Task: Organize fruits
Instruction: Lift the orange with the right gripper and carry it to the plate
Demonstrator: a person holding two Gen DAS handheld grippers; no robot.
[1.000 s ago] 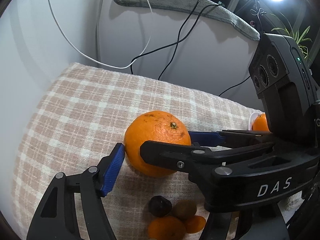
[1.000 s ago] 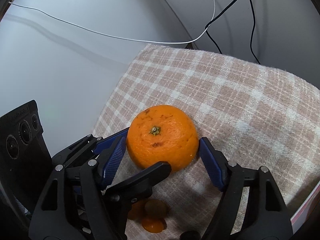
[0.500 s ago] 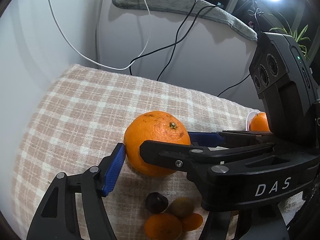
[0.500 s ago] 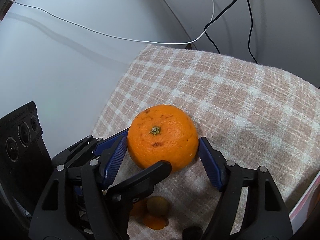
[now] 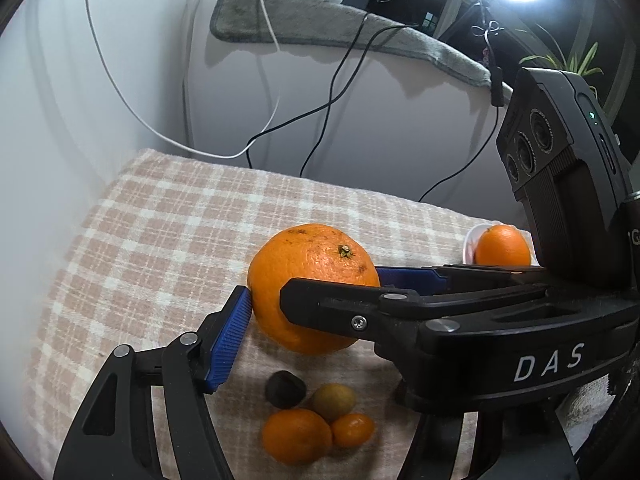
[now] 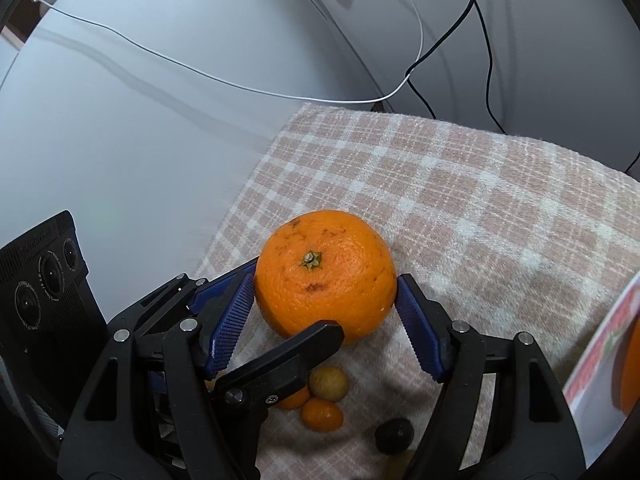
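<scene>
A big orange (image 5: 308, 280) with its stem up is held above the checked cloth (image 5: 160, 240). Both grippers clamp it. My left gripper (image 5: 316, 300) has one blue pad (image 5: 228, 332) on the orange's left side; its other finger is hidden behind the right gripper's body. In the right wrist view the orange (image 6: 324, 276) sits between my right gripper's (image 6: 324, 312) two blue pads, and the left gripper's fingers cross in front. Below lie a small orange (image 5: 296, 436), a kumquat (image 5: 354, 430), a yellowish fruit (image 5: 334, 402) and a dark fruit (image 5: 286, 390).
Another orange (image 5: 502, 246) sits in a white dish (image 5: 470, 240) at the cloth's right edge. A printed box edge (image 6: 600, 352) shows at the right. White and black cables (image 5: 280, 128) hang down the white wall behind the cloth.
Both grippers have risen together with the big orange; the small fruits on the cloth show further below it. The grip has not changed.
</scene>
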